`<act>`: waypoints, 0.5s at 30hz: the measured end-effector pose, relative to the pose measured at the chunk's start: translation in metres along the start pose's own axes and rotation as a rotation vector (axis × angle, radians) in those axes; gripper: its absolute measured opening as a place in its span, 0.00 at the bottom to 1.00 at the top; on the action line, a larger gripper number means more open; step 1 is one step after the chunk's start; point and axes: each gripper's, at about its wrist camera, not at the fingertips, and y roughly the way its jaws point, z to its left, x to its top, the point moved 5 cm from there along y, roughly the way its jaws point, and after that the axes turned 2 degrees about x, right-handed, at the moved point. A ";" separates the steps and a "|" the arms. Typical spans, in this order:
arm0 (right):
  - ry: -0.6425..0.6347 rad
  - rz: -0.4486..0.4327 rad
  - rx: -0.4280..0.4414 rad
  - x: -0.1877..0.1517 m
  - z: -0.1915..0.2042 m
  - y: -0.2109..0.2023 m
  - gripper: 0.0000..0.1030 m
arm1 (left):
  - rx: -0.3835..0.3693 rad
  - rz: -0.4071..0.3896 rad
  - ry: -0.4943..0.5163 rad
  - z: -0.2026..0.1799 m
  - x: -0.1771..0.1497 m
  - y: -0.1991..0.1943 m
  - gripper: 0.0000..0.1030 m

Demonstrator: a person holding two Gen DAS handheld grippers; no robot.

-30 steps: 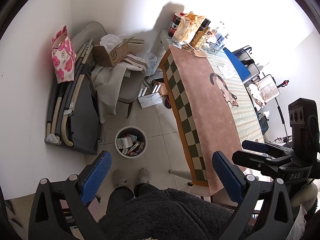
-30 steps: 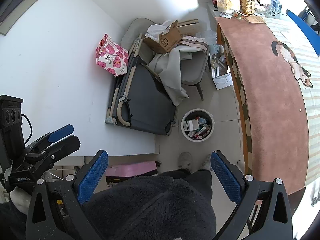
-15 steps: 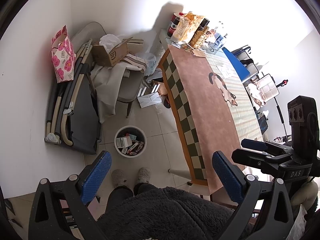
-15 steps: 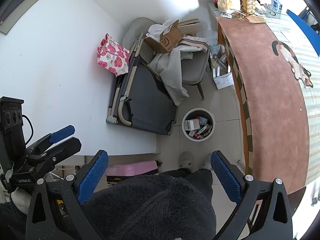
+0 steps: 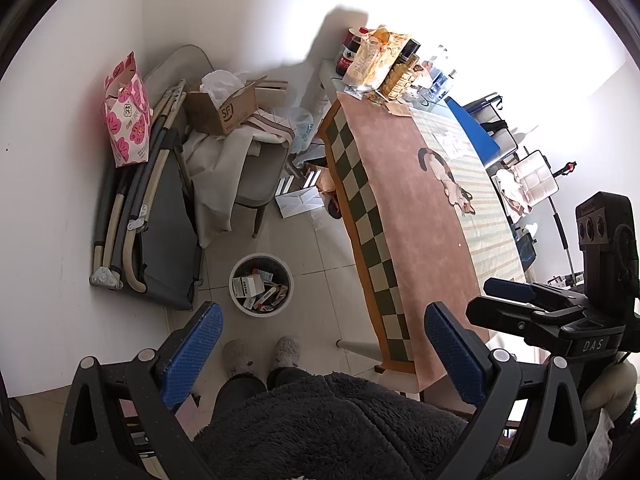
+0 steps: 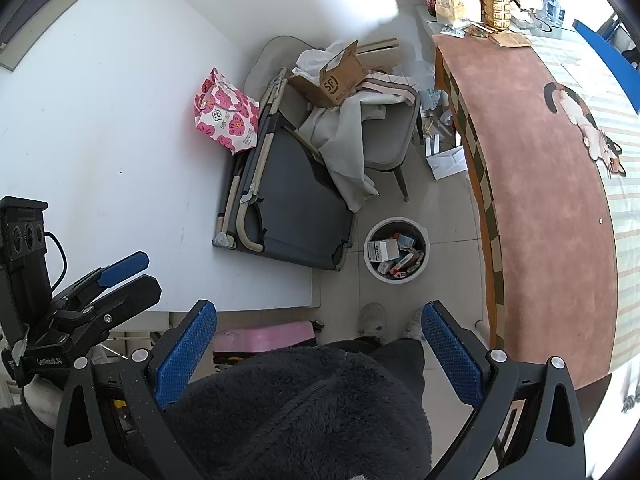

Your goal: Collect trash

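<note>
A round white trash bin stands on the tiled floor beside the table, holding several small boxes and wrappers. My left gripper is open and empty, held high above the floor over a person's dark fleece top and slippers. My right gripper is also open and empty, at the same height. Each gripper shows in the other's view: the right one at the right edge, the left one at the left edge. The long table has a pink cloth with a cat picture.
A grey chair piled with cloth and a cardboard box stands beyond the bin. A folded cot and a pink flowered bag lean on the wall. Bottles and snack bags crowd the table's far end. White papers lie on the floor.
Both views have drifted only slightly; the bin and chair sit a touch lower and nearer in frame. Both grippers stay open and empty.
</note>
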 end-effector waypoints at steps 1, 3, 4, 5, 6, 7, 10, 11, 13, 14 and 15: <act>0.002 -0.001 0.000 0.001 -0.001 0.000 1.00 | -0.001 -0.001 -0.001 0.000 0.000 0.000 1.00; 0.004 -0.002 0.000 0.002 -0.001 0.000 1.00 | 0.000 0.000 0.002 0.001 0.001 0.000 1.00; 0.005 -0.002 0.000 0.002 -0.001 0.000 1.00 | -0.001 -0.001 0.001 0.001 0.001 0.000 1.00; 0.003 -0.001 -0.001 0.002 0.000 0.000 1.00 | -0.002 -0.001 0.002 0.001 0.001 0.000 1.00; 0.002 0.000 -0.001 0.002 0.001 0.000 1.00 | -0.001 -0.001 0.001 0.001 0.001 0.000 1.00; 0.009 -0.003 0.001 0.003 0.000 0.000 1.00 | -0.001 -0.001 -0.001 0.001 0.000 0.000 1.00; 0.010 -0.004 0.001 0.004 0.000 0.001 1.00 | -0.001 -0.002 0.000 0.001 0.000 -0.001 1.00; 0.009 -0.004 0.001 0.004 0.000 0.001 1.00 | -0.002 -0.002 0.000 0.001 0.000 0.001 1.00; 0.005 -0.003 0.000 0.003 0.000 0.000 1.00 | -0.003 -0.003 0.001 0.001 0.001 0.000 1.00; 0.004 -0.003 0.000 0.004 0.001 0.000 1.00 | -0.004 -0.003 0.001 0.001 0.001 0.000 1.00; 0.002 -0.003 0.000 0.004 0.002 0.000 1.00 | -0.001 -0.003 0.001 0.001 0.000 0.000 1.00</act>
